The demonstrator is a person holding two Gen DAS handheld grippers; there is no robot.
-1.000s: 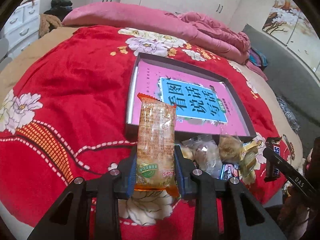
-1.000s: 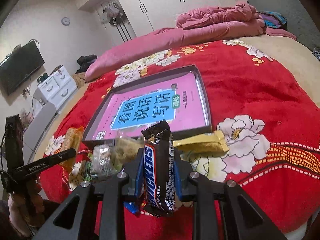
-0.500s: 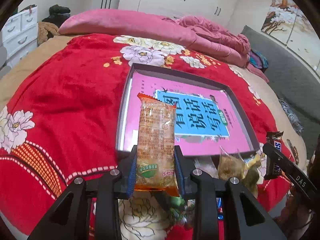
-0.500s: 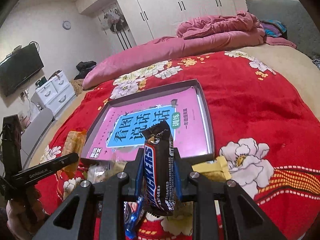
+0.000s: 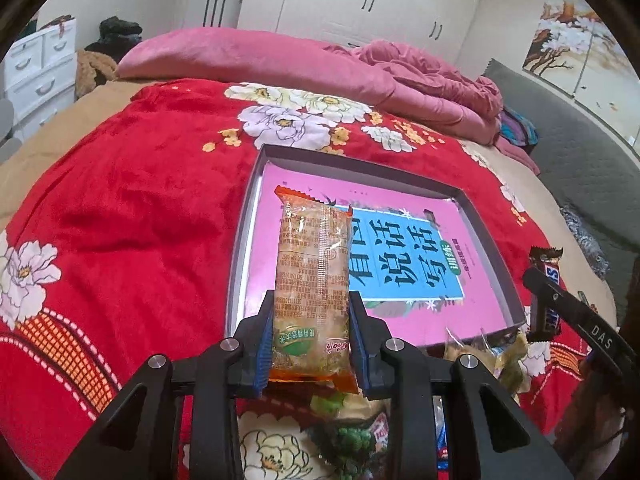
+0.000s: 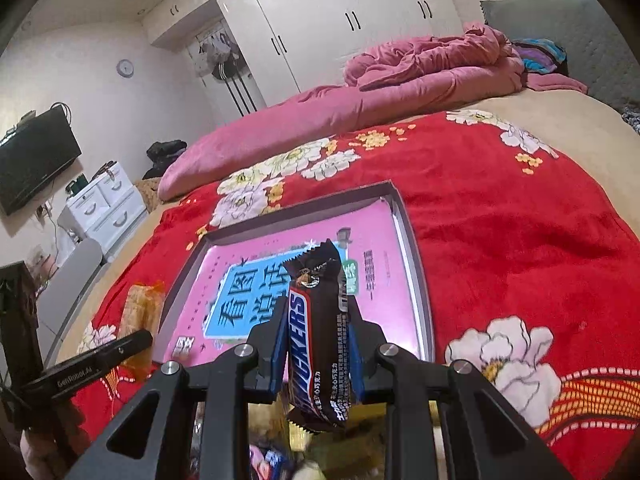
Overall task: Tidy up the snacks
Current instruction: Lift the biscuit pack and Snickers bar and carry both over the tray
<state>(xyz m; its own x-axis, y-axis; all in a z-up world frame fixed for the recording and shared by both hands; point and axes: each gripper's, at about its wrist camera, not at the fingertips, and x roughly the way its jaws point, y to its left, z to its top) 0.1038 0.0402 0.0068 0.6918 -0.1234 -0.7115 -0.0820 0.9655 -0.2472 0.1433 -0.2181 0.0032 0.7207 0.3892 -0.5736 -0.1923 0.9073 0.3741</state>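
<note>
On the left of the bed, the left gripper (image 5: 311, 336) is clamped on an orange-ended clear snack packet (image 5: 310, 292) — its blue pads press the packet's two long sides near its lower end, and the rest stands up over the near left corner of the shallow box (image 5: 472, 208). The packet looks light and crinkly, probably with something brittle inside, so a squeeze across the flat sides low down seems the right hold; a harder pinch could crush it. The box sits on the red flowered blanket (image 5: 132, 208), with a pink book cover as its floor and no snacks in it yet.

Further right, the right gripper (image 6: 318, 354) is closed on a Snickers bar (image 6: 318, 336), gripped around its middle with the crimped top end poking up in front of the box's near edge. The bar is probably firmer and a little heavier than the packet, with a slick wrapper — a mid-body grip should keep it from swinging.

Below both grippers, near the box's near edge, lies a loose heap of wrapped snacks (image 5: 486, 356), partly hidden by the fingers.
</note>
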